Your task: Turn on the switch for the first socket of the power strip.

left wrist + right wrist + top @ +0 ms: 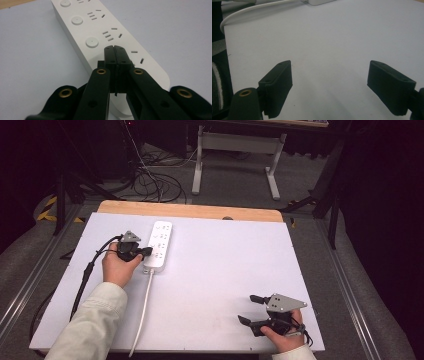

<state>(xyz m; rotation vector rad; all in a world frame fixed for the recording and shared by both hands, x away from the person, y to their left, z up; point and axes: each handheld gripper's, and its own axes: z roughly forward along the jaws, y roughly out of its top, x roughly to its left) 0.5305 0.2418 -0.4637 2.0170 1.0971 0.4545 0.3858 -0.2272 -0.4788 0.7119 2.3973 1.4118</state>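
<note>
A white power strip [161, 239] lies on the table's left half, its long side running away from me. My left gripper [146, 252] is shut, and its tips rest on the strip's near end. In the left gripper view the closed jaws [115, 49] press down on the strip [100, 27] between a round button [92, 42] and the nearest socket slots, with nothing held. My right gripper [246, 308] hovers low at the table's near right, open with nothing between its pads [278, 81].
The strip's white cable [145, 305] runs toward me and off the front edge, and it shows in the right gripper view as a curved cable [249, 10]. The white tabletop [225, 265] has a wooden far edge. Table legs and cables lie on the floor behind.
</note>
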